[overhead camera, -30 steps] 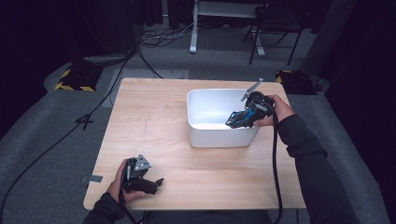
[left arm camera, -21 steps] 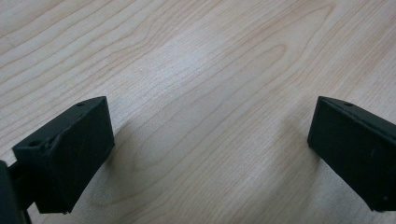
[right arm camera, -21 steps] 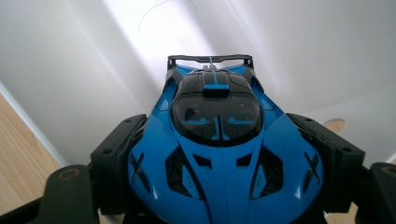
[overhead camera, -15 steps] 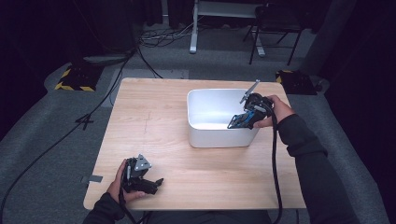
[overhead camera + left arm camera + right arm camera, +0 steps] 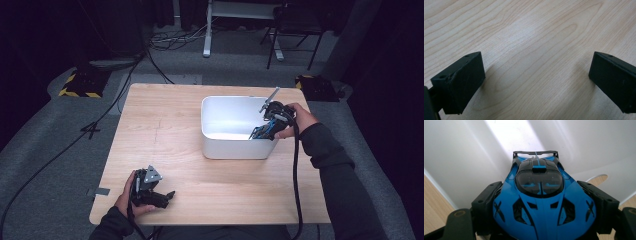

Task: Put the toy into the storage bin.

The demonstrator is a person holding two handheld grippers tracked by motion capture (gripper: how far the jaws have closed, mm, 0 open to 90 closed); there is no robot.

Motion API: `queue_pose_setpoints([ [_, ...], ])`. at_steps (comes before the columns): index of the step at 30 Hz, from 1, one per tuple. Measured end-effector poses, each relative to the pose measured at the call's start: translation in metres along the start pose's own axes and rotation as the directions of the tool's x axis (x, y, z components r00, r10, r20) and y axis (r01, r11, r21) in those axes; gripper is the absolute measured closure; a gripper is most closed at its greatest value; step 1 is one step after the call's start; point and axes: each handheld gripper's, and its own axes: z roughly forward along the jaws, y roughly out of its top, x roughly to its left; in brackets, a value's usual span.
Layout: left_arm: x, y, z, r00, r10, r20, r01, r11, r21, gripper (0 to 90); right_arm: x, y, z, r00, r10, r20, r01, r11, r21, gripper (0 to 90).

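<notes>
A blue and black toy car is clamped between the jaws of my right gripper, its rear wing pointing down into a white tub. In the high view the right gripper holds the toy car tilted over the right side of the white tub. My left gripper rests on the wooden table near the front left corner, open, with bare wood between its fingers.
The white tub stands right of the table's centre. Cables trail from the grippers off the front edge. Beyond the table are grey floor, a chair and yellow-black striped blocks.
My right gripper has lowered the toy car slightly deeper into the tub. The left gripper has stayed still.
</notes>
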Motion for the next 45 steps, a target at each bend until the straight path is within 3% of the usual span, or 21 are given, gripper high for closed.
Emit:
queue_pose_setpoints([
  [7,0.000,0.000,0.000,1.0000,-0.001,0.000,0.001,1.0000,0.001,0.6,-0.001,-0.003,0.000,0.9996,0.022,-0.019,-0.022,1.000,-0.022,23.0],
  [8,0.000,0.000,0.000,1.0000,0.000,0.000,0.000,1.0000,0.000,0.6,-0.001,-0.005,-0.003,0.9987,0.047,-0.020,-0.048,0.997,-0.066,23.2],
  [10,0.000,0.000,0.000,1.0000,0.000,0.001,0.000,1.0000,0.001,0.6,-0.002,-0.005,-0.006,0.9985,0.053,-0.007,-0.054,0.994,-0.095,20.8],
  [11,0.000,0.000,0.000,1.0000,-0.002,0.003,0.002,1.0000,0.001,0.6,-0.002,-0.006,-0.008,0.9980,0.061,-0.019,-0.063,0.992,-0.112,25.1],
  [14,0.000,0.000,0.000,1.0000,-0.001,0.003,0.001,1.0000,0.002,0.6,0.000,-0.007,-0.006,0.9988,0.048,-0.008,-0.048,0.994,-0.095,25.1],
  [27,0.000,0.000,0.000,1.0000,0.000,0.005,0.000,1.0000,0.002,0.6,0.000,-0.011,-0.007,0.9972,0.074,0.009,-0.071,0.979,-0.193,25.8],
  [31,0.000,0.000,0.000,1.0000,-0.002,0.005,0.002,1.0000,0.002,0.6,0.001,-0.013,-0.007,0.9961,0.087,0.018,-0.080,0.970,-0.231,26.4],
  [33,0.000,0.000,0.000,1.0000,0.000,0.003,0.000,1.0000,0.002,0.6,0.003,-0.015,-0.007,0.9966,0.079,0.024,-0.070,0.962,-0.265,30.8],
  [39,0.000,0.000,0.000,1.0000,0.000,0.004,0.000,1.0000,0.002,0.6,0.005,-0.017,-0.004,0.9955,0.082,0.047,-0.064,0.952,-0.300,32.2],
  [42,0.000,0.000,0.000,1.0000,0.000,0.004,0.000,1.0000,0.002,0.6,0.008,-0.017,-0.006,0.9908,0.120,0.063,-0.093,0.939,-0.331,32.5],
  [43,0.000,0.000,0.000,1.0000,0.001,0.002,-0.001,1.0000,0.001,0.6,0.008,-0.017,-0.006,0.9908,0.120,0.063,-0.093,0.939,-0.331,32.5],
  [44,0.000,0.000,0.000,1.0000,0.001,0.002,-0.001,1.0000,0.001,0.6,0.008,-0.018,-0.006,0.9877,0.134,0.080,-0.096,0.927,-0.362,31.8],
  [45,0.000,0.000,0.000,1.0000,0.000,0.004,0.000,1.0000,0.003,0.6,0.008,-0.018,-0.006,0.9877,0.134,0.080,-0.096,0.927,-0.362,31.8],
])
